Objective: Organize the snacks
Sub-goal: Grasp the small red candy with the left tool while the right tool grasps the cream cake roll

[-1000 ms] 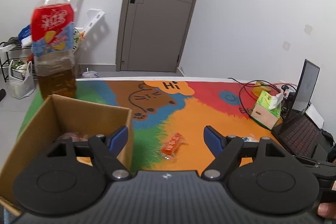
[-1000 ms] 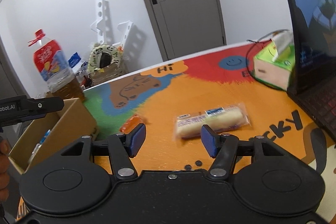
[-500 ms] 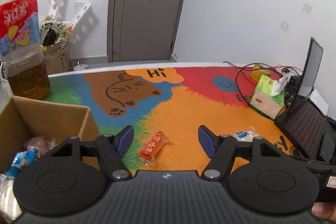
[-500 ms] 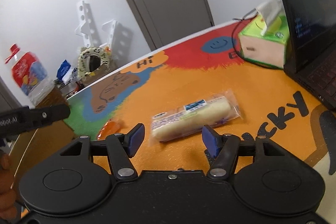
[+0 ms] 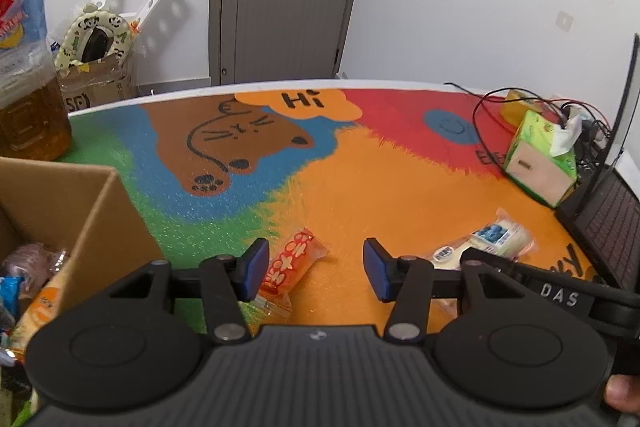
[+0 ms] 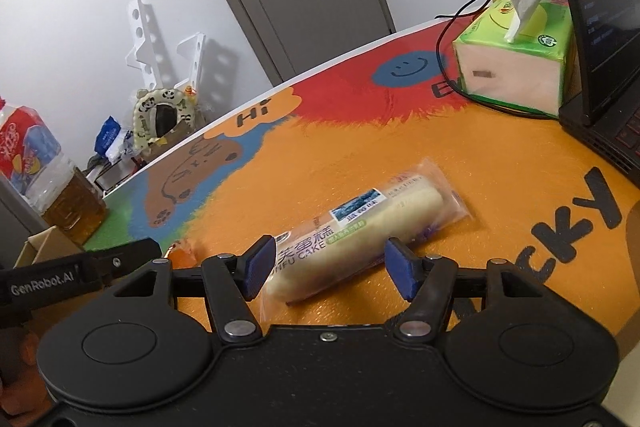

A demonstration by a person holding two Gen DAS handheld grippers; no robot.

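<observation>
A small orange-red snack packet (image 5: 292,263) lies on the colourful mat, just inside the left pad of my left gripper (image 5: 316,269). Its jaws are closing; the packet lies between them, and the right pad stands clear of it. A long cream cake roll in clear wrap (image 6: 360,227) lies on the orange area, with my right gripper (image 6: 332,269) open around its near end, pads apart from it. The same roll (image 5: 480,241) shows at the right of the left wrist view. A cardboard box (image 5: 92,211) holding several snacks stands at the left.
A big bottle of amber drink (image 5: 28,75) stands behind the box. A green tissue box (image 6: 516,55), black cables and an open laptop (image 6: 600,39) crowd the right side. The other gripper's arm (image 6: 76,275) reaches in at the left of the right wrist view.
Both grippers have come down and forward toward the mat. The left jaws have narrowed around the orange-red packet. The cake roll now lies between the right pads.
</observation>
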